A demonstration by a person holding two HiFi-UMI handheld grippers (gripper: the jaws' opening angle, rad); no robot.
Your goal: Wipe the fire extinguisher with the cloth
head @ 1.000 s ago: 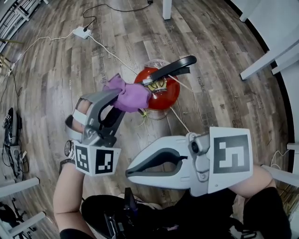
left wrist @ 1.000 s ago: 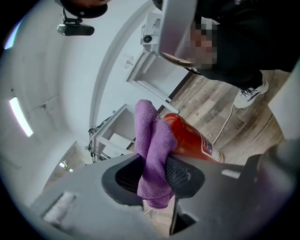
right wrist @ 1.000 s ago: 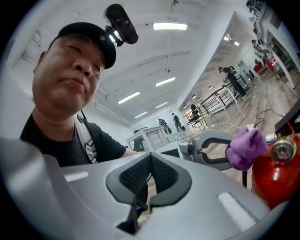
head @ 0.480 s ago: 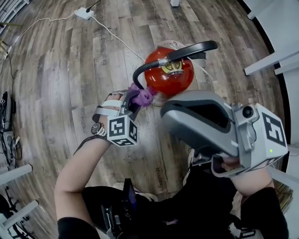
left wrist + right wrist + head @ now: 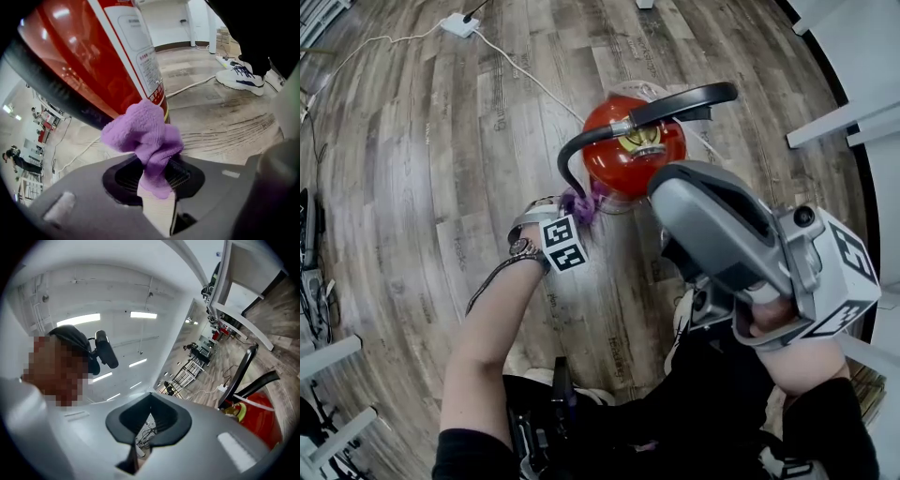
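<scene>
Left gripper view: my left gripper (image 5: 157, 199) squeezed the purple cloth (image 5: 143, 138) against the red fire extinguisher (image 5: 89, 61); my right gripper (image 5: 139, 439) was shut, empty.

The red fire extinguisher (image 5: 623, 159) stands upright on the wood floor (image 5: 441, 187); the purple cloth (image 5: 143, 138), bunched up, touches its lower side.

The fire extinguisher (image 5: 623, 164) is recorded as glossy red, its hose (image 5: 570, 155) and handle (image 5: 684, 97) as black, its label (image 5: 140, 51) as white. The cloth (image 5: 143, 133) is noted as purple. The left gripper (image 5: 157, 183) and right gripper (image 5: 150, 408) are logged as grey, with black-and-white square markers. Brown-grey wood grain is observed on the floor (image 5: 441, 169).
</scene>
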